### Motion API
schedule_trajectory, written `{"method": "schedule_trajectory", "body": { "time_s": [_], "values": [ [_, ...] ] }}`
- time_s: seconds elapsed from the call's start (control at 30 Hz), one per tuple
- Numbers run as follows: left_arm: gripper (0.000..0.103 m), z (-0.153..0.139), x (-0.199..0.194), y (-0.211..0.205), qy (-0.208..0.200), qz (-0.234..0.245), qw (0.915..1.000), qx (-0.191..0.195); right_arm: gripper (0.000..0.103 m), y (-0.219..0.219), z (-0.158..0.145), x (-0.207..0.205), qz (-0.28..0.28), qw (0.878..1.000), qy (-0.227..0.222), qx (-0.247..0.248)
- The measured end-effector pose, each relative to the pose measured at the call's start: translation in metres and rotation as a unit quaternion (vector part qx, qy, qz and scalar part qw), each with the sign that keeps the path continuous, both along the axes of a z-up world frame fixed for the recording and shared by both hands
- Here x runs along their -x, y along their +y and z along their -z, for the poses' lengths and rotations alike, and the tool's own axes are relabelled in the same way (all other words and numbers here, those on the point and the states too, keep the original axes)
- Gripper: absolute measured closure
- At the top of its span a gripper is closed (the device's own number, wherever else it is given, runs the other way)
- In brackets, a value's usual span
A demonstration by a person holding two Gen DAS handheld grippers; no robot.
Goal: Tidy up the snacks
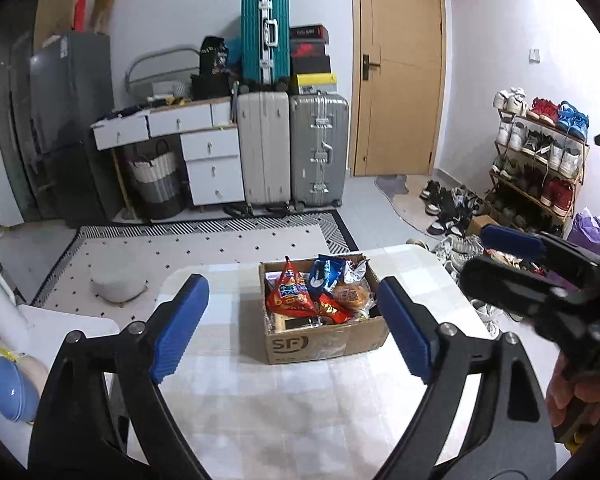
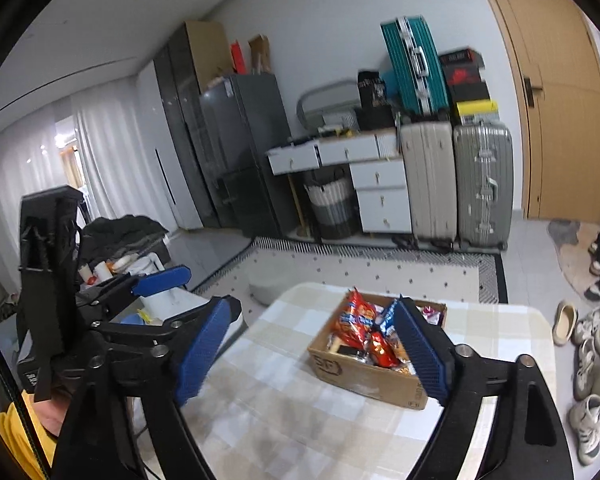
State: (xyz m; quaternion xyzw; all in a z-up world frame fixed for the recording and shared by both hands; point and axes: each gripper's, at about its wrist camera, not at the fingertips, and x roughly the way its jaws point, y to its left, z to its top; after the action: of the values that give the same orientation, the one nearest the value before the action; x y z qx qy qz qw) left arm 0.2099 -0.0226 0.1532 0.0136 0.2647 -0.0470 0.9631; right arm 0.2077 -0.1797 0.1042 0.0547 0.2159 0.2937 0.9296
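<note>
A cardboard box (image 1: 324, 344) marked SF stands on the checked table (image 1: 260, 400), toward its far edge. It holds several snacks: a red packet (image 1: 290, 296) standing up, a blue packet (image 1: 326, 272) behind it, a wrapped bun (image 1: 352, 296). My left gripper (image 1: 290, 284) hovers above the table before the box, open, nothing between its blue pads. In the right wrist view the box (image 2: 364, 384) lies ahead with the red packet (image 2: 356, 316) sticking out. My right gripper (image 2: 312, 304) is open and holds nothing. Each gripper shows in the other's view, side by side.
A white side table at the left carries a blue bowl (image 1: 10, 392). A grey cushion (image 1: 118, 286) lies on the patterned rug. Suitcases (image 1: 292, 148), white drawers and a dark fridge line the far wall. Shoes (image 2: 592, 364) and a shoe rack (image 1: 540, 160) crowd the floor at right.
</note>
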Motion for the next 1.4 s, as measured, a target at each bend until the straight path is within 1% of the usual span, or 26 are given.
{"method": "schedule_trajectory", "body": {
  "time_s": [0.07, 0.1, 0.17, 0.2, 0.33, 0.4, 0.43, 0.47, 0.57, 0.63, 0.7, 0.77, 0.87, 0.97, 1.1, 1.17, 1.27, 1.33, 1.37, 1.4],
  "values": [
    [0.015, -0.008, 0.026, 0.005, -0.011, 0.001, 0.9999, 0.001, 0.009, -0.004, -0.005, 0.022, 0.003, 1.000, -0.020, -0.012],
    [0.012, -0.010, 0.037, 0.007, -0.014, 0.001, 0.9999, 0.001, 0.008, -0.006, -0.007, 0.030, 0.004, 0.999, -0.028, -0.016],
    [0.002, -0.014, 0.062, 0.014, -0.029, -0.001, 0.9996, 0.004, 0.005, -0.010, -0.008, 0.050, 0.007, 0.999, -0.046, -0.024],
    [0.000, -0.017, 0.069, 0.019, -0.038, -0.006, 0.9993, 0.004, 0.005, -0.012, -0.008, 0.057, 0.008, 0.998, -0.053, -0.025],
    [0.000, -0.020, 0.115, 0.035, -0.079, -0.025, 0.9965, 0.004, 0.004, -0.020, 0.001, 0.087, 0.016, 0.996, -0.085, -0.032],
    [0.000, -0.017, 0.131, 0.044, -0.090, -0.034, 0.9953, 0.003, 0.003, -0.023, 0.008, 0.094, 0.021, 0.995, -0.095, -0.030],
    [0.000, -0.015, 0.142, 0.049, -0.101, -0.040, 0.9941, 0.003, 0.003, -0.026, 0.013, 0.100, 0.027, 0.994, -0.102, -0.027],
    [0.000, -0.011, 0.145, 0.054, -0.106, -0.045, 0.9933, 0.002, 0.002, -0.027, 0.017, 0.104, 0.031, 0.993, -0.107, -0.024],
    [0.000, 0.003, 0.167, 0.067, -0.128, -0.059, 0.9900, 0.000, 0.001, -0.036, 0.032, 0.108, 0.038, 0.992, -0.122, -0.023],
    [0.000, 0.015, 0.164, 0.074, -0.132, -0.075, 0.9884, 0.002, 0.001, -0.040, 0.044, 0.109, 0.046, 0.991, -0.125, -0.021],
    [0.000, 0.031, 0.159, 0.080, -0.122, -0.076, 0.9896, 0.009, 0.001, -0.043, 0.058, 0.107, 0.051, 0.992, -0.119, -0.014],
    [0.000, 0.050, 0.152, 0.085, -0.097, -0.079, 0.9921, 0.014, 0.001, -0.046, 0.071, 0.102, 0.057, 0.992, -0.115, -0.010],
    [0.000, 0.081, 0.133, 0.089, -0.070, -0.088, 0.9935, 0.019, 0.001, -0.051, 0.093, 0.097, 0.067, 0.991, -0.113, -0.013],
    [0.000, 0.114, 0.113, 0.091, -0.055, -0.098, 0.9935, 0.018, 0.001, -0.055, 0.120, 0.091, 0.080, 0.991, -0.106, -0.010],
    [0.000, 0.157, 0.096, 0.090, -0.061, -0.102, 0.9928, 0.012, 0.001, -0.057, 0.161, 0.084, 0.098, 0.990, -0.102, 0.005],
    [0.000, 0.171, 0.089, 0.087, -0.069, -0.103, 0.9923, 0.007, 0.001, -0.057, 0.179, 0.081, 0.098, 0.990, -0.099, 0.012],
    [0.000, 0.198, 0.082, 0.079, -0.095, -0.106, 0.9897, -0.014, 0.001, -0.057, 0.202, 0.079, 0.104, 0.989, -0.104, 0.019],
    [0.000, 0.212, 0.083, 0.077, -0.107, -0.106, 0.9884, -0.015, 0.001, -0.058, 0.213, 0.080, 0.111, 0.987, -0.112, 0.019],
    [0.000, 0.225, 0.083, 0.077, -0.112, -0.105, 0.9881, -0.012, 0.001, -0.059, 0.217, 0.081, 0.113, 0.987, -0.115, 0.018],
    [0.000, 0.232, 0.080, 0.077, -0.112, -0.103, 0.9882, -0.010, 0.001, -0.060, 0.221, 0.084, 0.116, 0.986, -0.122, 0.017]
  ]
}}
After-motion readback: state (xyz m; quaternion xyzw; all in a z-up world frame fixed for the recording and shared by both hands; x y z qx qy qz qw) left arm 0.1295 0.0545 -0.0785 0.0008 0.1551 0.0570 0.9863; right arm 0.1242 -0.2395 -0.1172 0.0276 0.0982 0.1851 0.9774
